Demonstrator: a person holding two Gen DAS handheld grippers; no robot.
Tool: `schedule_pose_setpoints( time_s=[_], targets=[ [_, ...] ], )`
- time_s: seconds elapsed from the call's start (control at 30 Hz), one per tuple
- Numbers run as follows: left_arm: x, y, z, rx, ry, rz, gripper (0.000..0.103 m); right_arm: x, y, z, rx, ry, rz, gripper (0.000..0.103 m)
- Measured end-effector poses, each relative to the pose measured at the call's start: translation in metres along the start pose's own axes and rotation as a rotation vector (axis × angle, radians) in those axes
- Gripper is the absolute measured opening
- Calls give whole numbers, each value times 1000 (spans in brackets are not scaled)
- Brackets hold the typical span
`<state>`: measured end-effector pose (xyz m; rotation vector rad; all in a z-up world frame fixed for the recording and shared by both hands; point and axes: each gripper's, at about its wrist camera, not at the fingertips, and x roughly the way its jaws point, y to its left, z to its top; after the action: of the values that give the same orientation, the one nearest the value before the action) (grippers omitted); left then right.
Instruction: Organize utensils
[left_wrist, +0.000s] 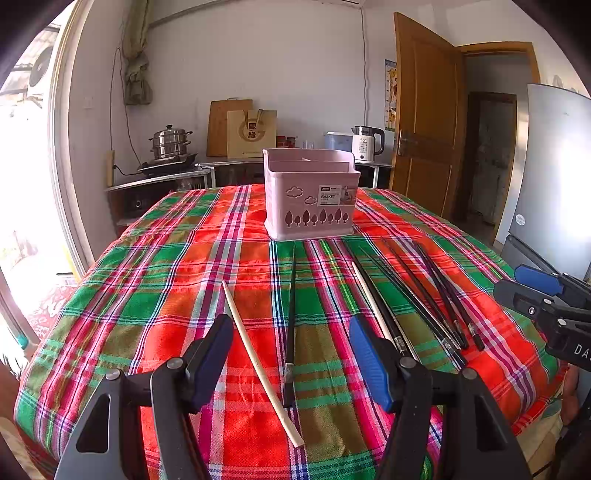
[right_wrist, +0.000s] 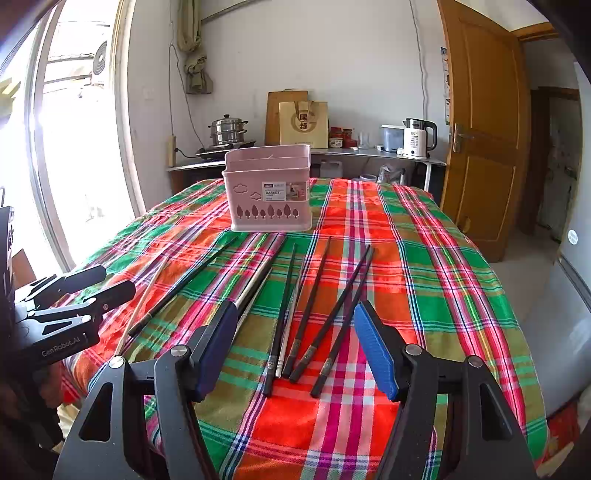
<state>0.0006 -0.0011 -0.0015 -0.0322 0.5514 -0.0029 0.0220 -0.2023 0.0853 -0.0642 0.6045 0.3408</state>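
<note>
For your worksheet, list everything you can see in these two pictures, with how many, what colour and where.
Basket: one, pink, far middle of the table.
Dark chopsticks: about six, black, loose in front of the basket.
Pale chopsticks: two or three, light wood, among the dark ones.
Tablecloth: one, red-green plaid, covering the table.
Steamer pot: one, steel, back counter, left.
Kettle: one, white and black, back counter, right.
Paper bag: one, tan, against the wall.
Door: one, brown, open, right.
Left hand-held gripper: one, black with blue pads, open, over the near chopsticks.
Right hand-held gripper: one, same colours, open, over the right-hand chopsticks.
</note>
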Motion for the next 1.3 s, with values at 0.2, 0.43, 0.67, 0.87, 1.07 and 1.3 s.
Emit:
schedule_pose_setpoints(
  time_s=[0.2,0.43,0.67,0.87,1.07,1.3],
  targets=[
    [-1,-1,-1,4,-4,-2,65,1,1,1,1,0,-1,66],
    [-2,-3,0,2,-7,-8,65,0,0,1,2,-9,-4,66],
    [-3,-3,0,-2,-7,-8,65,0,0,1,-1,-7,-3,66],
    [-3,-3,0,-5,-5,-11,65,1,0,0,0,-4,-2,66],
    [-3,-2,0,-9,-4,-13,65,1,1,0,-3,-5,-4,66],
    [-4,-1,0,-12,-2,-15,65,2,0,0,-2,1,-11,66]
  ],
)
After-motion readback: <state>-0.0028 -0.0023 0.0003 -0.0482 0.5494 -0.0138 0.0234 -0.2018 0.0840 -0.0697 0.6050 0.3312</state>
